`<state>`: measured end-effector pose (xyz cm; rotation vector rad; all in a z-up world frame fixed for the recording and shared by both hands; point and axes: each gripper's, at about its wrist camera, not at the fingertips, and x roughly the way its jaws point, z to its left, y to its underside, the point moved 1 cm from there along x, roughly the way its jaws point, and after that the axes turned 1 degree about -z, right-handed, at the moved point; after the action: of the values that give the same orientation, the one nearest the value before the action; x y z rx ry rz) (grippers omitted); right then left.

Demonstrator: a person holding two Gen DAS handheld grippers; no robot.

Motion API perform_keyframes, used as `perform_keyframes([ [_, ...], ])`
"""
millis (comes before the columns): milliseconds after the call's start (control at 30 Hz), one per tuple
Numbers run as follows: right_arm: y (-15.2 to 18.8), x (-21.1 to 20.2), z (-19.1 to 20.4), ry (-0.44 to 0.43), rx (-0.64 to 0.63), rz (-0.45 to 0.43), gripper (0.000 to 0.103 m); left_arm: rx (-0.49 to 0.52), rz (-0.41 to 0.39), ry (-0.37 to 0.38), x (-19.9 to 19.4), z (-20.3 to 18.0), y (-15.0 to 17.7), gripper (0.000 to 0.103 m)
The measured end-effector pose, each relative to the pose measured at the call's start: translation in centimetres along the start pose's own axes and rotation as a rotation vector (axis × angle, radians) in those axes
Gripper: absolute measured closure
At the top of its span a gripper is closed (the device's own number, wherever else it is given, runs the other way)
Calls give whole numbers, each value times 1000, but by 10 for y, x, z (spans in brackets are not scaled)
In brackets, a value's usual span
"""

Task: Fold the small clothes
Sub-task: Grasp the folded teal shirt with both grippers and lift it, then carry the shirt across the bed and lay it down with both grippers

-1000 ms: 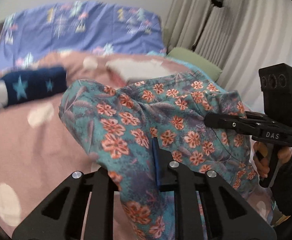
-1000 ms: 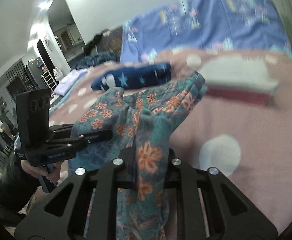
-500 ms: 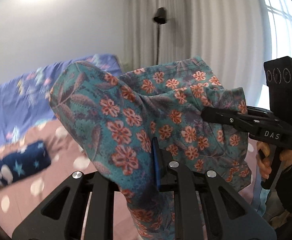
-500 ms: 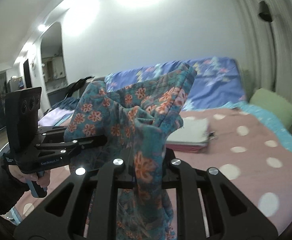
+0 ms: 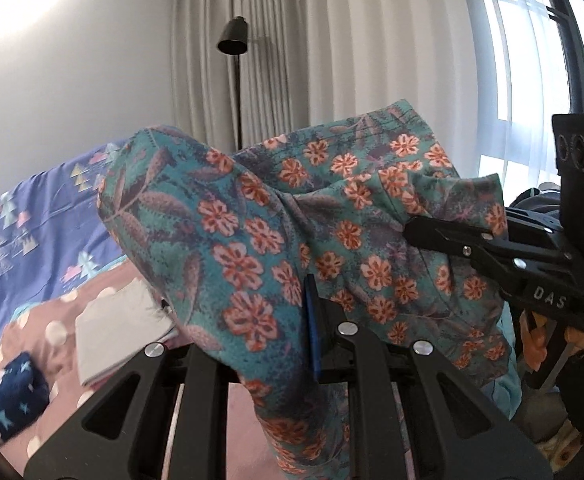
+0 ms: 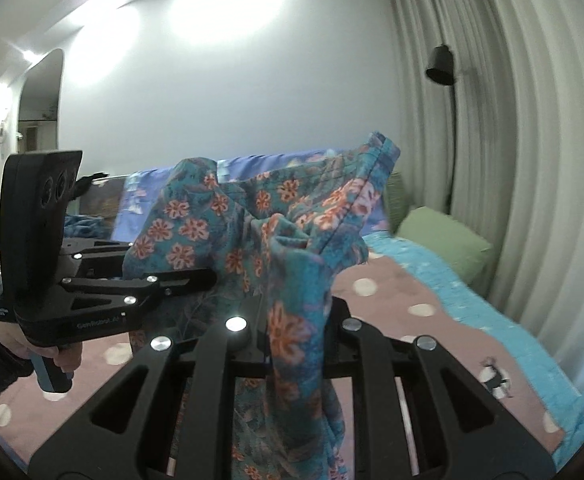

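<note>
A teal garment with orange flowers (image 5: 276,232) hangs in the air between my two grippers, above the bed. My left gripper (image 5: 311,320) is shut on one edge of it; the cloth drapes over its fingers and falls below. My right gripper (image 5: 415,228) shows at the right of the left wrist view, shut on another edge. In the right wrist view the same garment (image 6: 276,248) bunches over my right gripper (image 6: 292,320), and my left gripper (image 6: 204,278) clamps it from the left.
A pink dotted bedspread (image 6: 403,292) lies below, with a blue patterned quilt (image 5: 32,216) at the head. A folded white garment (image 5: 116,332) and a rolled navy star garment (image 5: 8,396) lie on it. A green pillow (image 6: 443,244), floor lamp (image 5: 234,40) and curtains (image 5: 371,48) stand behind.
Both grippers have lifted the floral garment up off the bed. The views have tilted upward, so wall, lamp and curtains now fill the background.
</note>
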<state>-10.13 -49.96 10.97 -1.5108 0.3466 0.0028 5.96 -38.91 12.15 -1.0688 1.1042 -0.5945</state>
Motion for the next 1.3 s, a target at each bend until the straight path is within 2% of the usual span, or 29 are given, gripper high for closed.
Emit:
perform_keyframes([
  [200, 0, 21, -37, 52, 25, -11, 88, 42, 22, 8, 44, -4, -26, 87],
  [500, -5, 65, -69, 100, 31, 17, 88, 96, 52, -29, 88, 2, -36, 87],
  [600, -5, 86, -83, 121, 46, 32, 88, 105, 69, -38, 101, 1, -37, 87],
  [933, -4, 174, -137, 201, 116, 96, 88, 113, 120, -117, 182, 25, -48, 87],
  [1067, -5, 194, -145, 241, 110, 110, 88, 129, 131, -141, 208, 32, -51, 86],
  [1300, -3, 220, -159, 290, 136, 126, 88, 151, 124, -168, 231, 36, -49, 84],
])
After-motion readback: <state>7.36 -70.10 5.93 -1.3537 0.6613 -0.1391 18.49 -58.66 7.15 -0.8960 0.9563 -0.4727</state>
